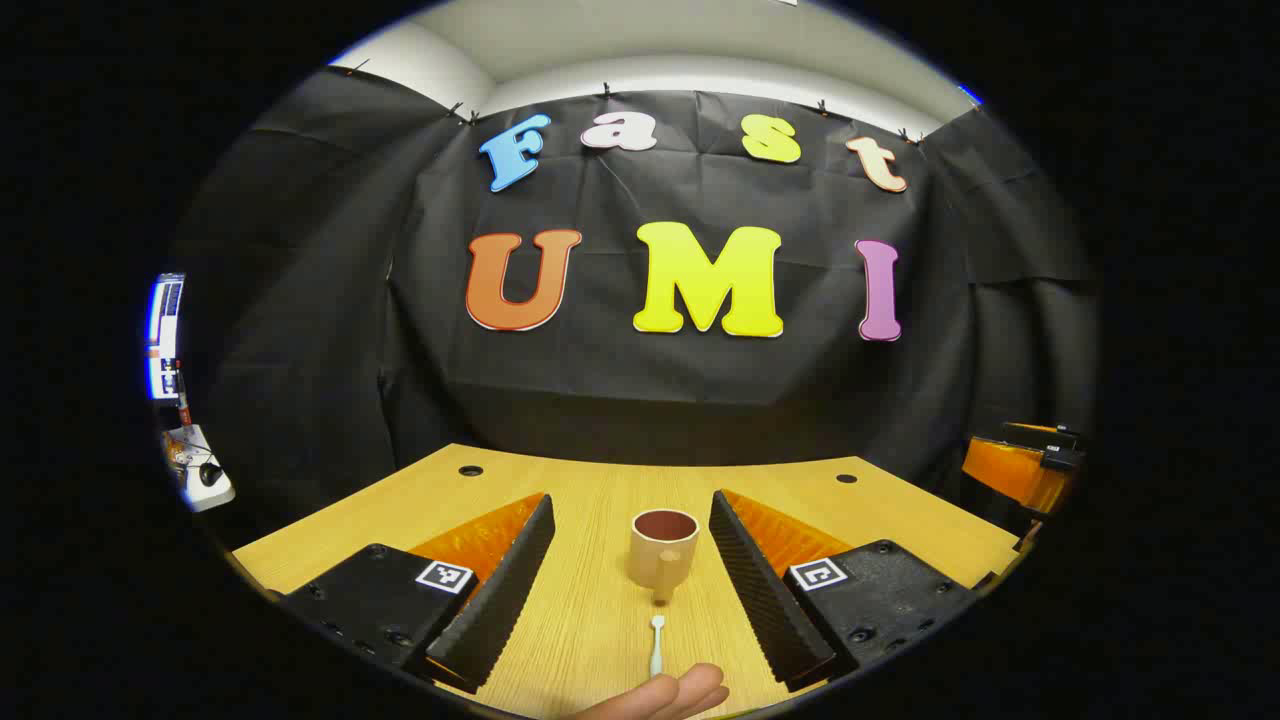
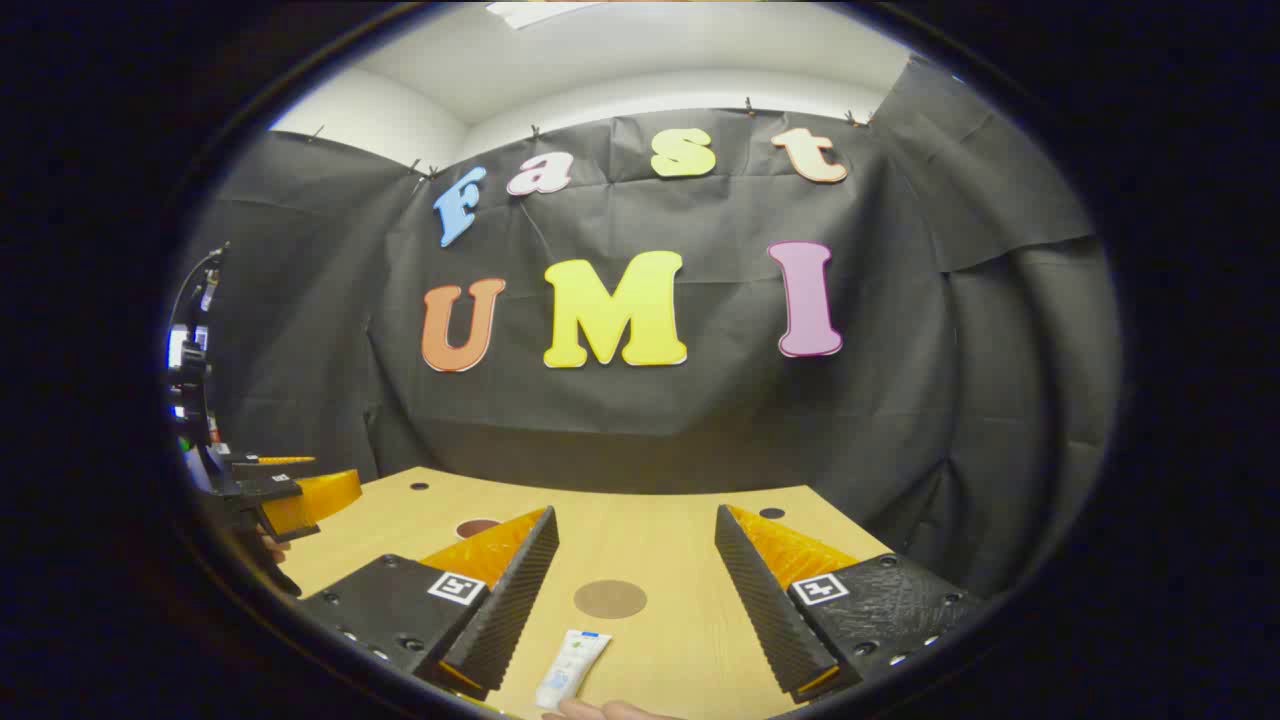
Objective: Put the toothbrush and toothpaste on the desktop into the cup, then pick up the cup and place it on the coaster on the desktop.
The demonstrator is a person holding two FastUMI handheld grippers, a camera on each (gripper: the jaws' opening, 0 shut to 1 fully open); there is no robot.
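Note:
A beige cup [image 1: 663, 552] with a dark brown inside stands upright on the wooden desktop [image 1: 590, 620], between the fingers of my open left gripper [image 1: 630, 503]. A white toothbrush [image 1: 656, 645] lies just in front of the cup, and a person's fingers [image 1: 665, 695] touch its near end. In the right gripper view a round brown coaster [image 2: 610, 598] lies flat between the fingers of my open right gripper [image 2: 635, 515]. A white toothpaste tube [image 2: 572, 668] lies nearer the camera, with a fingertip [image 2: 600, 711] at its near end. The cup's rim [image 2: 478, 526] peeks out behind one finger.
The desktop has small dark holes [image 1: 470, 470] [image 1: 846, 478] near its far edge, which stops short of the black cloth wall. The right gripper [image 1: 1020, 470] hangs at the right edge of the left gripper view, the left gripper [image 2: 290, 497] at the left of the right gripper view.

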